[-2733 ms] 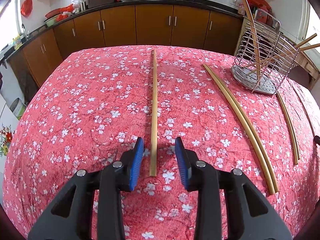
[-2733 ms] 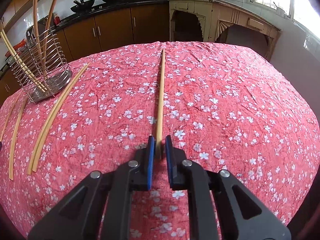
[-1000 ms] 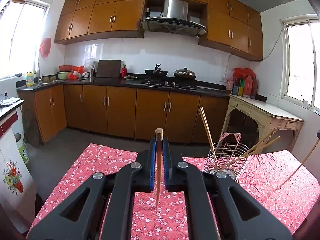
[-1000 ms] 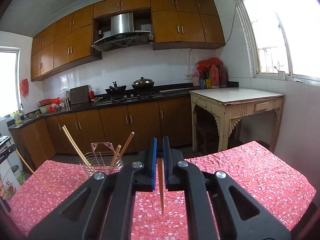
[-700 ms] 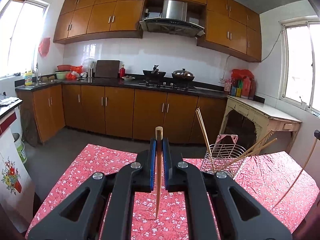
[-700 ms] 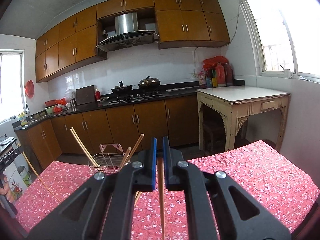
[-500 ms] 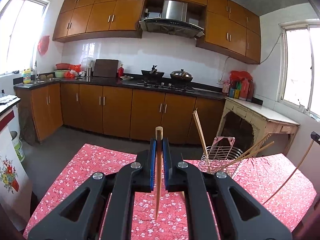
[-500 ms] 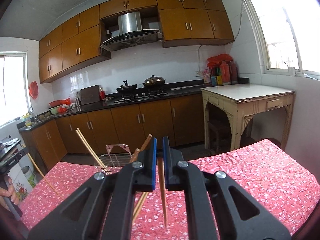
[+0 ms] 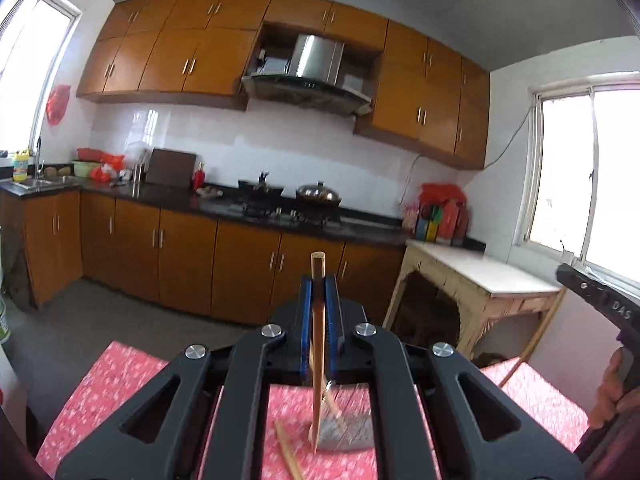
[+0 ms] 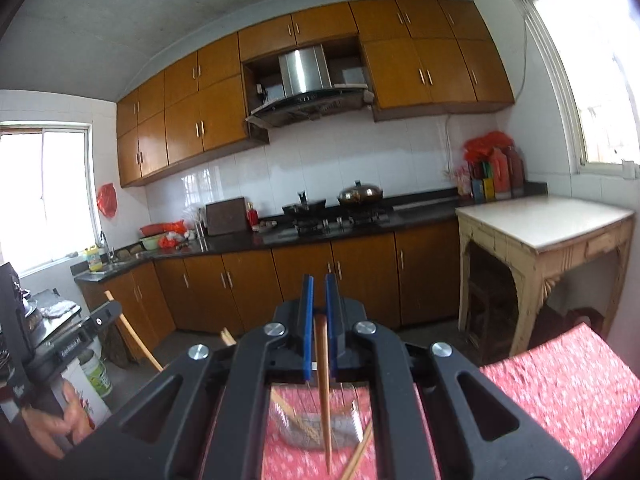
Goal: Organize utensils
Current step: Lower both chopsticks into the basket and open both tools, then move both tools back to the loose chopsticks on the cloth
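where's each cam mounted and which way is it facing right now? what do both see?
Left wrist: on the left gripper, facing the kitchen counter; its shut blue-padded jaws hold a long wooden chopstick upright over the wire utensil basket; the person's right hand shows at the right edge.
Right wrist: on the right gripper, same heading; holds a second wooden chopstick over the basket; the left hand shows lower left.
Shared: basket, red floral tablecloth, stove with steel range hood.

Below my grippers is a table covered by a red cloth with a white floral print (image 9: 120,380). A blurred metal wire utensil basket (image 9: 344,434) stands on it. Light wooden chopsticks (image 9: 289,456) lie on the cloth just beside the basket.
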`<action>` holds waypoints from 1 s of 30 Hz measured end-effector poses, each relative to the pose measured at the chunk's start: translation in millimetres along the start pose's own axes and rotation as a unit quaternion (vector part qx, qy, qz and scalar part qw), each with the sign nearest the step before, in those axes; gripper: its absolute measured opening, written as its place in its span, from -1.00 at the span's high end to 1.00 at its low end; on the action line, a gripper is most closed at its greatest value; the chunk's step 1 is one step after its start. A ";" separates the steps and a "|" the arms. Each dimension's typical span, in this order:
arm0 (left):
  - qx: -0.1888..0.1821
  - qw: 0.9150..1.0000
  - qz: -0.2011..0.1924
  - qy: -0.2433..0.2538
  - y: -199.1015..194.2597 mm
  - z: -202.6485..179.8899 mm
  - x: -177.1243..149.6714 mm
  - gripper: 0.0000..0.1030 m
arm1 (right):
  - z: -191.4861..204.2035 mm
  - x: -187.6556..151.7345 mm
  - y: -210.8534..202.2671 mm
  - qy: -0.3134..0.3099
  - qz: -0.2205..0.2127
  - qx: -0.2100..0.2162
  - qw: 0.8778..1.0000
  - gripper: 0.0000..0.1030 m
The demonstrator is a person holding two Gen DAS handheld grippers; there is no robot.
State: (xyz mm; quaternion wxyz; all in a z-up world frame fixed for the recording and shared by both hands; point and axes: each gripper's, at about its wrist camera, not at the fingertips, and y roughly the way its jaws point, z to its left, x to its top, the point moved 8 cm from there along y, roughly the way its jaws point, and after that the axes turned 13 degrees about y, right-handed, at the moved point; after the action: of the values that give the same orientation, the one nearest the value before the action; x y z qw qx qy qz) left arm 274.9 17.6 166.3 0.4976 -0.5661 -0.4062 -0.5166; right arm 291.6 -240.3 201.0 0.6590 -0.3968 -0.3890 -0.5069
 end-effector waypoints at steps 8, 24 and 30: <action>0.002 1.000 -0.028 -0.014 46.4 -19.9 21.1 0.87 | -0.9 21.7 64.9 0.022 -0.025 -0.019 0.999 0.86; 0.015 1.000 0.008 0.005 106.7 -38.2 -25.0 0.87 | -27.8 -16.7 131.7 0.020 0.023 -0.054 0.998 0.86; 0.029 0.999 0.042 -0.001 104.3 -22.9 -34.7 0.69 | -51.9 -24.1 127.7 0.027 0.038 -0.088 0.995 0.37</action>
State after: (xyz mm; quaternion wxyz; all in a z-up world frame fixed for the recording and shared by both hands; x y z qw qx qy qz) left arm 367.6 -21.3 116.4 0.5344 -0.5684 -0.3973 -0.4832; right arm 417.6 -257.3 142.6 0.6504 -0.4543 -0.3093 -0.5243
